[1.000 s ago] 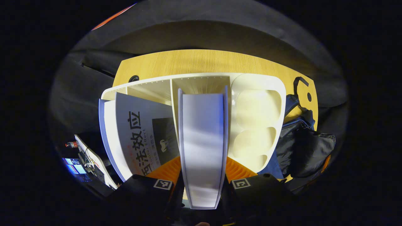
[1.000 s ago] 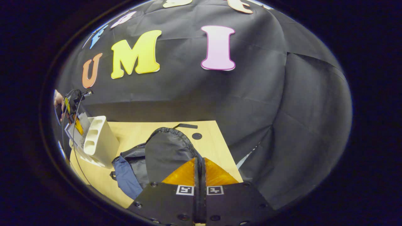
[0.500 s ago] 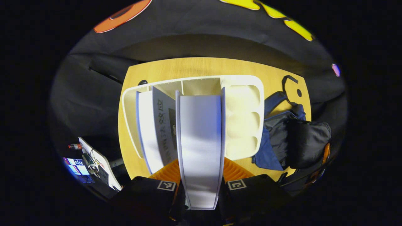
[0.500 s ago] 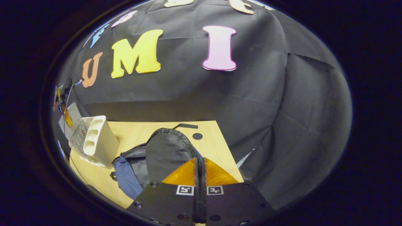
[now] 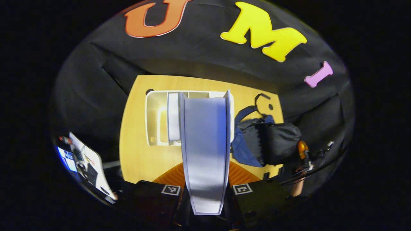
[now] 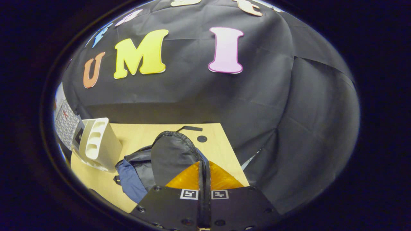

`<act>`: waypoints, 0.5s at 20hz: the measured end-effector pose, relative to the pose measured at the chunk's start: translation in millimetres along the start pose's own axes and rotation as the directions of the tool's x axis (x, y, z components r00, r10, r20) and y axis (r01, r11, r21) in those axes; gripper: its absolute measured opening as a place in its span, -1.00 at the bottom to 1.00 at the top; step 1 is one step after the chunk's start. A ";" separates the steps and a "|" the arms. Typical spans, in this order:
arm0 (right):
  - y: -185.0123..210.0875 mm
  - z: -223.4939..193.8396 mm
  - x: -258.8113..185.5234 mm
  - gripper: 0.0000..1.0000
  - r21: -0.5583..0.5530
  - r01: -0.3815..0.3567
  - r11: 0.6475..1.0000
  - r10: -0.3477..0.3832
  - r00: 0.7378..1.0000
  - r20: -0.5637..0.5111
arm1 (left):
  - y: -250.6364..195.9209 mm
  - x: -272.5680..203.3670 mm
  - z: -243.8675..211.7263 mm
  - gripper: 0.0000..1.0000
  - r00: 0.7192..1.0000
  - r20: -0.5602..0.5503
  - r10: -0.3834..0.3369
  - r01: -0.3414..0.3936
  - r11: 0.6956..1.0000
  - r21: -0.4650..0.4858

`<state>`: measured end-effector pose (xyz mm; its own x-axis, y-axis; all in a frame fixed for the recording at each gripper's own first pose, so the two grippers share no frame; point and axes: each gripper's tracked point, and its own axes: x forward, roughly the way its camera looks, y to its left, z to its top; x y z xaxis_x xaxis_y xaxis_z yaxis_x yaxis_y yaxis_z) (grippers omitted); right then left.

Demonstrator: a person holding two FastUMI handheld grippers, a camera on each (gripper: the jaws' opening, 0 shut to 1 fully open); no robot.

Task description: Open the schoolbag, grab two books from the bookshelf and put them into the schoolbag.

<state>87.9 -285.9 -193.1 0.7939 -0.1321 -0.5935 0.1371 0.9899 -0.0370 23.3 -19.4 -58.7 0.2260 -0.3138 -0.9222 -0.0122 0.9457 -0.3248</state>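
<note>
The left gripper (image 5: 205, 192) is clamped on a book (image 5: 205, 150), its two orange fingers (image 5: 170, 176) pressing on either cover, with the page edges facing the camera and the book standing up ahead of the fingers. Beyond the book, below the gripper, the white bookshelf (image 5: 154, 118) sits on the wooden table (image 5: 138, 157), and a second book (image 5: 173, 120) stands inside it just left of the held one. The schoolbag (image 5: 269, 144), dark with a blue side, lies on the table to the right of the shelf.

The right gripper (image 6: 204, 179) has its fingers closed together with nothing between them. The schoolbag (image 6: 170, 157) lies directly ahead of its fingertips, and the bookshelf (image 6: 99, 147) stands farther off to the left on the table (image 6: 135, 134).
</note>
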 end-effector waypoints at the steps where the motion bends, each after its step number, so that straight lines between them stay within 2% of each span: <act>1: 0.6 -0.5 0.1 -1.00 0.001 0.003 1.000 -0.003 1.000 -0.002 | -8.6 0.8 -1.6 -0.10 0.999 0.014 -0.045 0.046 0.999 -0.010; 5: 3.6 -1.1 -3.5 -1.00 -0.022 0.010 1.000 -0.010 1.000 0.001 | -44.2 14.5 -15.0 -0.10 0.969 0.029 -0.243 0.245 0.966 -0.080; 10: 9.6 -4.4 -4.1 -1.00 -0.039 0.013 0.999 -0.013 1.000 -0.003 | -97.9 66.7 -45.9 -0.10 0.918 0.030 -0.396 0.396 0.918 0.010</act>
<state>83.4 -275.6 -194.5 0.7905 -0.1453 -0.5950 0.1242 0.9893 -0.0765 -5.2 -136.8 -98.0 0.2415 -0.6597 -0.7116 0.0876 0.7452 -0.6611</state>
